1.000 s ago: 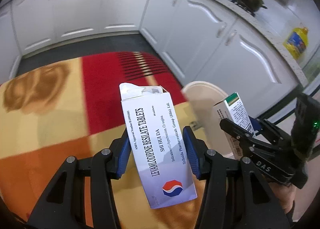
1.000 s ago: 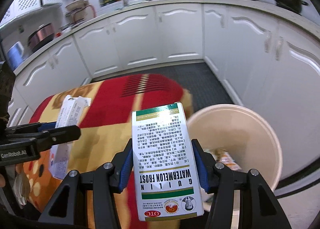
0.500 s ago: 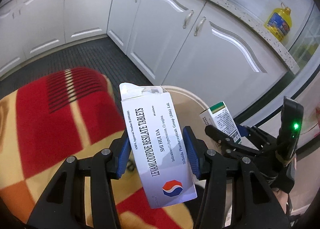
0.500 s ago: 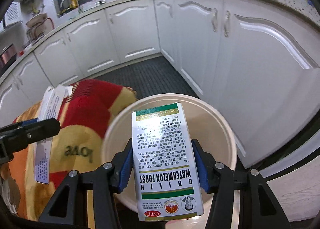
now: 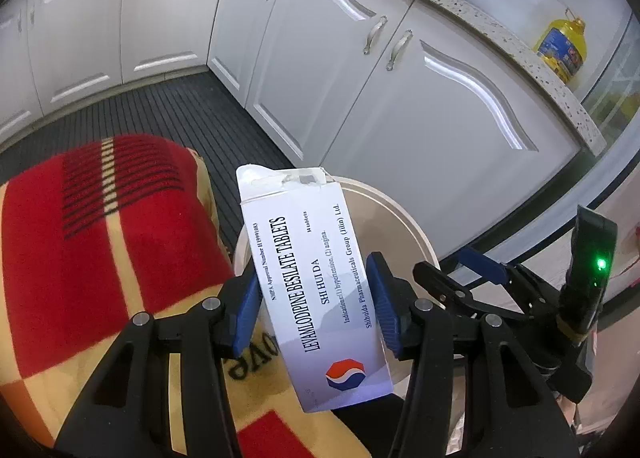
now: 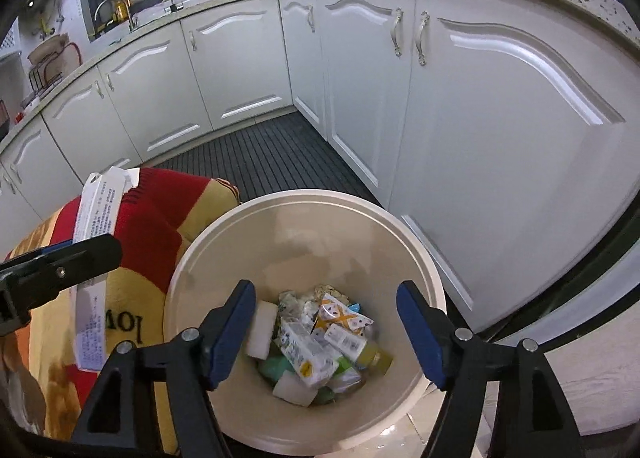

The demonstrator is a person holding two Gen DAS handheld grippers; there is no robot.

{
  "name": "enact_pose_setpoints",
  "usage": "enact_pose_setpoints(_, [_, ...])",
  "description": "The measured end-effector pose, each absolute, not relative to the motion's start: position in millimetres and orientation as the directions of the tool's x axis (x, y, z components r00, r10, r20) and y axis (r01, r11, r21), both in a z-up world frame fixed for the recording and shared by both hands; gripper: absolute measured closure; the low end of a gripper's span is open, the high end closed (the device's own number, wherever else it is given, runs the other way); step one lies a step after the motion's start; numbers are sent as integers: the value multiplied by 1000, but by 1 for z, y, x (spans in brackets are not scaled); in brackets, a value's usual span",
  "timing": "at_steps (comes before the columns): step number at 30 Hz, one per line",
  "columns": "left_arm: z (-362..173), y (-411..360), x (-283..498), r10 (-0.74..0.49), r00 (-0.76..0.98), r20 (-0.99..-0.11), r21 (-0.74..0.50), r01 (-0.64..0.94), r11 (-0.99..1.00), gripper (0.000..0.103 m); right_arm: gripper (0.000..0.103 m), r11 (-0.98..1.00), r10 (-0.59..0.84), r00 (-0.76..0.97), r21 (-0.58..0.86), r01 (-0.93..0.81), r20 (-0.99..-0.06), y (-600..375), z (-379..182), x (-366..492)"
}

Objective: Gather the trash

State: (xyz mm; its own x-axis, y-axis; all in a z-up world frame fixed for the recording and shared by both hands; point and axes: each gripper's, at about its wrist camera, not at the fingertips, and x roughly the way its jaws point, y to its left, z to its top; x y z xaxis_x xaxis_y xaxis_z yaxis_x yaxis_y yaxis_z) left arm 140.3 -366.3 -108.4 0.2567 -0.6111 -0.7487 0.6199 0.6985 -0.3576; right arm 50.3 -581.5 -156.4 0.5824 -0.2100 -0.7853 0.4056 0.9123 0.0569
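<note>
Left wrist: left tool [image 5: 312, 308] pinches light, crushable box [image 5: 316, 290] mid-sides; right tool [image 6: 326, 328], jaws just opening, empty, bin [image 6: 434, 290] at 12 o'clock.

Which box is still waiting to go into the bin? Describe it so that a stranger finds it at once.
Start at the cream round bin on the floor beside the red and yellow blanket. Over the blanket's edge, near the bin's rim, the left tongs grip a tall white box. Unlike the small crumpled packets in the bin, it reads "LEVAMLODIPINE BESILATE TABLETS".
</note>
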Motion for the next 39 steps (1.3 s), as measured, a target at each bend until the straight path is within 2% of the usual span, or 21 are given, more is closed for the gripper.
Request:
enact_pose_setpoints(4, [-110,-359,140,-619,255,-743,-370,615,697,41,32,909,-202,581,69,410,-788,-580,-157,45])
enact_pose_setpoints(6, [-109,-358,139,-622,260,-739,-371,613,698,31,32,910,-206,583,66,410,-786,-578,-157,43])
enact_pose_setpoints(9, [-108,-353,138,-618,274,-737,-365,608,705,26,27,909,-211,590,66,412,-779,-576,-155,40])
enact_pose_setpoints(16, [-100,-327,133,-583,354,-731,-310,589,747,26,25,916,-213,611,61,396,-762,-560,-148,37])
enact_pose_setpoints(24, [-76,-268,117,-525,524,-671,-229,527,818,26,21,934,-199,672,71,351,-713,-520,-128,36])
enact_pose_setpoints(29, [-58,-225,101,-456,639,-619,-158,467,870,26,21,953,-182,726,64,297,-663,-486,-104,37])
enact_pose_setpoints(32, [-50,-205,91,-408,691,-597,-120,426,897,26,16,959,-182,763,59,278,-621,-466,-87,33])
enact_pose_setpoints(39, [-31,-185,67,-401,742,-537,-97,418,903,26,13,969,-191,821,28,244,-538,-432,-52,13])
